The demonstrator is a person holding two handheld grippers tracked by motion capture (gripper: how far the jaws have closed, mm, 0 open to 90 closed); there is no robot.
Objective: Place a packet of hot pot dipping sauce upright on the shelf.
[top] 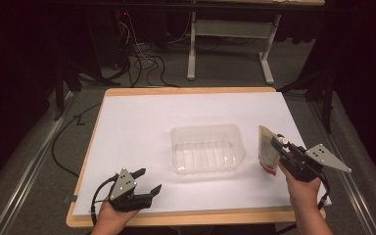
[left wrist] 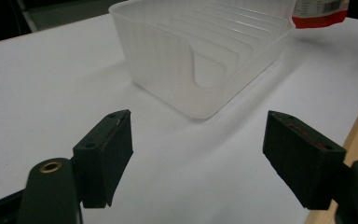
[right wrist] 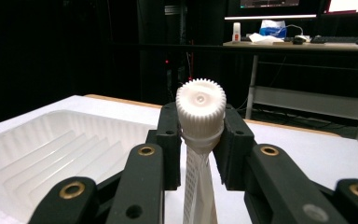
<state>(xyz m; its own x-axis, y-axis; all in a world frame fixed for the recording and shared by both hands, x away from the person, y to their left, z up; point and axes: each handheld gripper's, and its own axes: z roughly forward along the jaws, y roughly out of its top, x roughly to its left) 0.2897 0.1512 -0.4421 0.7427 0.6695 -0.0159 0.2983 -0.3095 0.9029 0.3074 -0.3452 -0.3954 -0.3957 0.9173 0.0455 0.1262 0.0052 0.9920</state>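
Note:
A translucent plastic tray [top: 207,148] with a ribbed floor sits in the middle of the white table top [top: 142,122]; its near wall [left wrist: 177,70] has a scooped notch. My right gripper [top: 280,145] is shut on a spouted pouch [top: 268,152] just below its white ribbed cap [right wrist: 201,103]. The pouch hangs upright above the table, right of the tray; its red bottom edge [left wrist: 319,18] shows beyond the tray. My left gripper [top: 148,180] stands open near the front left edge, its pads [left wrist: 105,151] wide apart with nothing between them, aimed at the tray.
The wooden table edge [top: 186,218] runs along the front. Beyond the table stand a white desk frame [top: 230,44] and loose cables [top: 142,58] on the grey floor. A desk with a keyboard and small items [right wrist: 298,39] shows in the dark background.

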